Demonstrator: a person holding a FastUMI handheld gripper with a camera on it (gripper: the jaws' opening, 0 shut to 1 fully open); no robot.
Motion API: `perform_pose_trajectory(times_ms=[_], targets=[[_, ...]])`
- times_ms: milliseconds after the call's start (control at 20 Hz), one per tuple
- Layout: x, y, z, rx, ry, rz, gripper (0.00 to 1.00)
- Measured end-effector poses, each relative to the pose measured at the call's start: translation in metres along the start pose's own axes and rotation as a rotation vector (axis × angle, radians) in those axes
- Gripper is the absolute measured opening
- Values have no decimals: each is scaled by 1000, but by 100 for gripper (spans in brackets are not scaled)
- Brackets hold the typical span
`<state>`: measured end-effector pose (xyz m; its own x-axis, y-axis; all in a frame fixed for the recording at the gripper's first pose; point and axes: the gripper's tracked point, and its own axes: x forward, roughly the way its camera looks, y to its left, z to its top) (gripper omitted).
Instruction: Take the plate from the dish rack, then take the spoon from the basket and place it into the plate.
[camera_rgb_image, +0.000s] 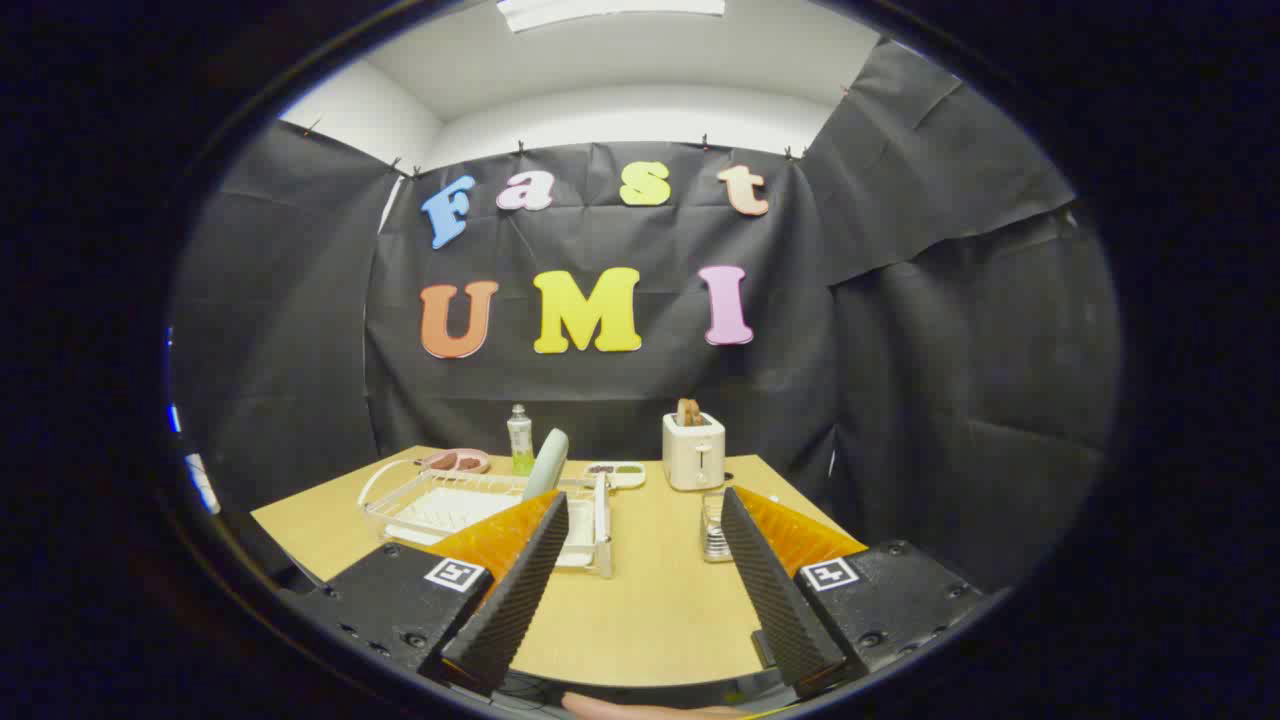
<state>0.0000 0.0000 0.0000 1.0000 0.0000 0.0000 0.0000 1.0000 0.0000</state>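
The plate (545, 463), a pale grey-green disc, stands on edge in the white wire dish rack (480, 505), left of the frame's centre on the tan wooden table (650, 600), its top edge leaning slightly to the right. The rack sits on a white drip tray, with its near right corner hidden behind your left finger. Your gripper (645, 515) hangs low over the near part of the table, its two fingers spread wide apart and holding nothing; bare tabletop shows between them. Just inside the right finger, a small metal basket (714, 528) stands on the table; whether the spoon is in it cannot be made out. Further back, right of centre, a cream toaster (693, 451) holds a slice of toast (689, 412) in its slot. A small white tray (615, 472) lies between the toaster and the rack, a green-and-white bottle (519, 439) stands behind the rack, and a pink dish (455, 461) rests to the bottle's left.
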Motion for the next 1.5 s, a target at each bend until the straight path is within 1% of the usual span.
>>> perform_pose_trajectory(times_ms=[100, 450, 550, 700, 900, 1000, 1200, 1250, 1400, 1500], targets=[[2, 1, -4, -5, 9, 16, 100], [8, -5, -6, -12, -18, 10, 100], [11, -6, -11, -14, -6, 19, 100], [16, -12, -11, -18, -3, 3, 100], [28, -8, -6, -37, 20, 8, 100], [40, -5, 5, -69, 24, 1, 100], [77, 16, 24, -114, 69, 31, 100], [89, 22, 30, -116, 80, 37, 100], [130, 34, 48, -131, 109, 20, 100], [159, 55, 54, -130, 159, 57, 100]])
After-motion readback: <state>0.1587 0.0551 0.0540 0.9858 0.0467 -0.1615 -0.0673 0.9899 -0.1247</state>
